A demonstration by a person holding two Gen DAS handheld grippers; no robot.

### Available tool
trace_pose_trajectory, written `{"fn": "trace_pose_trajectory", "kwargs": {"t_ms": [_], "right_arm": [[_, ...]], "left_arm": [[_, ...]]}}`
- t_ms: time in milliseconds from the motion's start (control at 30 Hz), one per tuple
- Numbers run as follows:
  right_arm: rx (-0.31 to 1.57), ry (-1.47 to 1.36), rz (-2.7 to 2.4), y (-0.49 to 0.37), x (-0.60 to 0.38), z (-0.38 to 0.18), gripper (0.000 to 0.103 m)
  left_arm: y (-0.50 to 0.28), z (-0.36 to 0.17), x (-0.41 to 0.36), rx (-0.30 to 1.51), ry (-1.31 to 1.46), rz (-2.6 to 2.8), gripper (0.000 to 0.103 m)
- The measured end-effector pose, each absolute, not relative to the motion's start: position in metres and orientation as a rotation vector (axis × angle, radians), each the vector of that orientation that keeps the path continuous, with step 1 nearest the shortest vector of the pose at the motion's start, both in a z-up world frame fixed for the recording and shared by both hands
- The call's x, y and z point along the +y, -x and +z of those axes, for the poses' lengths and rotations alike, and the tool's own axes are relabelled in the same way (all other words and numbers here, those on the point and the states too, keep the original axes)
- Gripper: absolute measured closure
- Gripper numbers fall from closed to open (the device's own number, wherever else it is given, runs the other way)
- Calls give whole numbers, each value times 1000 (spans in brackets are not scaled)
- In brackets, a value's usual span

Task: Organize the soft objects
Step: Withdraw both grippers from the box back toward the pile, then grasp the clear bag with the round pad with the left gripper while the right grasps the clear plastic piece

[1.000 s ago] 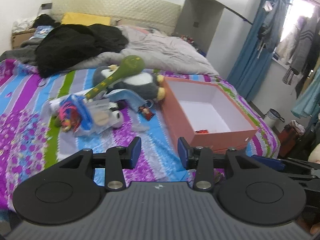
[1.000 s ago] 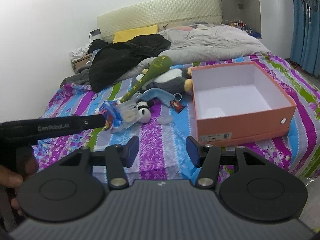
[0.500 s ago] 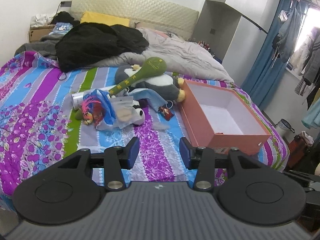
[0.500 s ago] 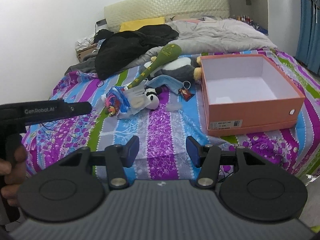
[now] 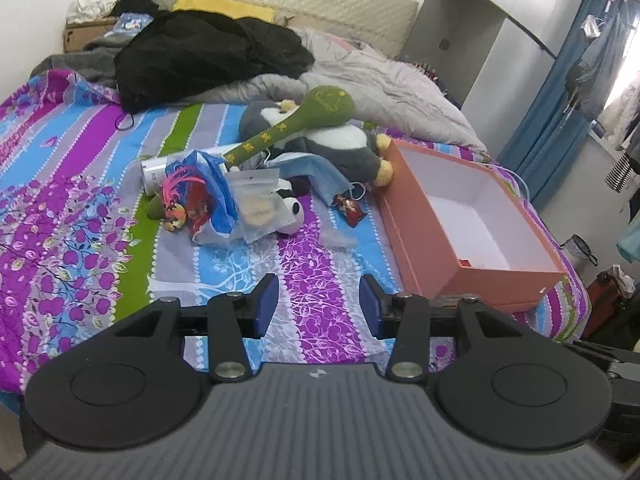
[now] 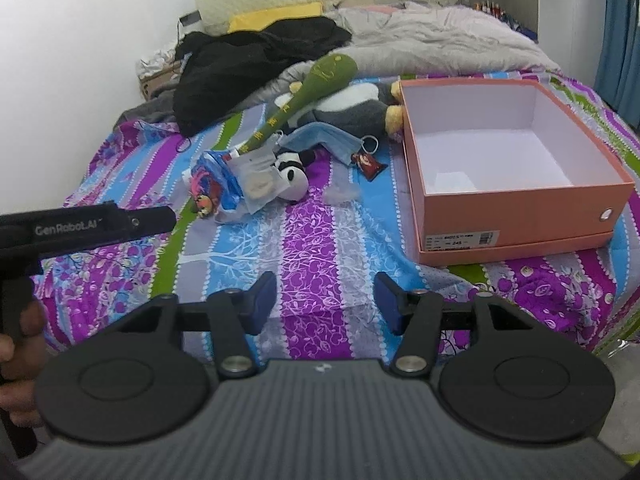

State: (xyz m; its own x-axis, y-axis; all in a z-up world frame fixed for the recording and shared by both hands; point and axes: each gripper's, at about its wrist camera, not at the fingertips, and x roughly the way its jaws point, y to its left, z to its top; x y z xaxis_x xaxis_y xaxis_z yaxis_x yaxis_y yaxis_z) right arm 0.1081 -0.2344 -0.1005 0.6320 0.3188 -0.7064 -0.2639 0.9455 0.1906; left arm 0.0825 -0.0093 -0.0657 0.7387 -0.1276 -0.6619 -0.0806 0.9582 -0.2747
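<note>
A heap of soft toys lies mid-bed: a green plush club (image 5: 316,114) (image 6: 320,80) across a grey penguin plush (image 5: 340,148) (image 6: 352,114), a small panda (image 5: 292,210) (image 6: 292,174), a blue face mask (image 5: 320,172) (image 6: 328,140), a red charm (image 5: 350,208) (image 6: 370,162) and a bagged colourful doll (image 5: 188,196) (image 6: 208,192). To the right stands an orange box (image 5: 476,280) (image 6: 520,216), open with a white inside. My left gripper (image 5: 318,300) hovers open over the bedspread, short of the heap. My right gripper (image 6: 325,300) is opening, nothing between its jaws.
A black jacket (image 5: 208,52) and a grey duvet (image 5: 380,80) cover the bed's far half. The left tool's black body (image 6: 80,226) and the hand holding it (image 6: 16,344) show at the right view's left edge. Blue curtains (image 5: 560,92) hang beyond the bed.
Both grippers have dropped lower and closer over the bedspread toward the toys. The right jaws have spread wider; the left jaws are slightly wider too.
</note>
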Motion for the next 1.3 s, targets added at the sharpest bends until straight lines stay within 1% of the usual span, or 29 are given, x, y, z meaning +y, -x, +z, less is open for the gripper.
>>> {"fn": "trace_pose_trajectory", "kwargs": {"t_ms": [33,100,433,767,933,1100,1200,1267,1300], "right_arm": [[830,-72,334,-114,-232,-104,29],[857,-62,345,-129,-226,-112,29],[904,-17,349,-199,-202,-142,29],[942,73,370,-265,-166,-183,29],[963,98,341,-299,-156,-208,29],[957,137,310,-325,-150,-229,29],[949,135,306,-337,-150,-238,29],[954,129,298,-345,-152,-245,29],[959,127,295,-348,-152,-248,29]], "left_arm": [[-89,-71,-7,750,303,-24,48],[-104,-82,-1,763,309,-16,43],[-182,-139,25,842,358,8,42],[-244,-199,57,878,493,22,42],[-265,-224,65,897,541,29,44],[-279,-238,75,883,601,27,44],[-287,-241,76,871,624,29,48],[-290,-242,76,860,642,24,53],[-292,-243,75,858,649,23,57]]}}
